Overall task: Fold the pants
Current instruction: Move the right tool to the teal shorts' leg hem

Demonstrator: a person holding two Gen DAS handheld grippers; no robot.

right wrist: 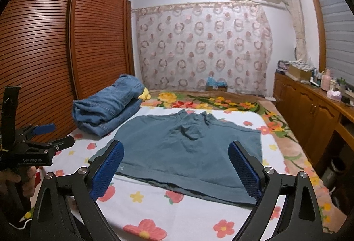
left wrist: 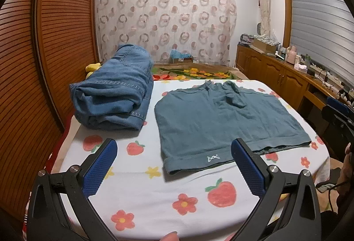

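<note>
Left wrist view shows the left tongs (left wrist: 174,163) spread wide and holding nothing, poised over the near hem of the teal pants (left wrist: 221,121); the right tongs (right wrist: 176,165) gape just as wide above the same hem. These pants lie flat on the strawberry-print bed sheet (left wrist: 141,192), folded jeans (left wrist: 115,97) beside them to the left

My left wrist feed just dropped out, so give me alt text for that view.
Teal shorts lie flat and unfolded on a fruit-and-flower sheet, just beyond the open, empty left hand-held gripper. Folded blue jeans sit beside them, by a slatted wooden wardrobe.
</note>
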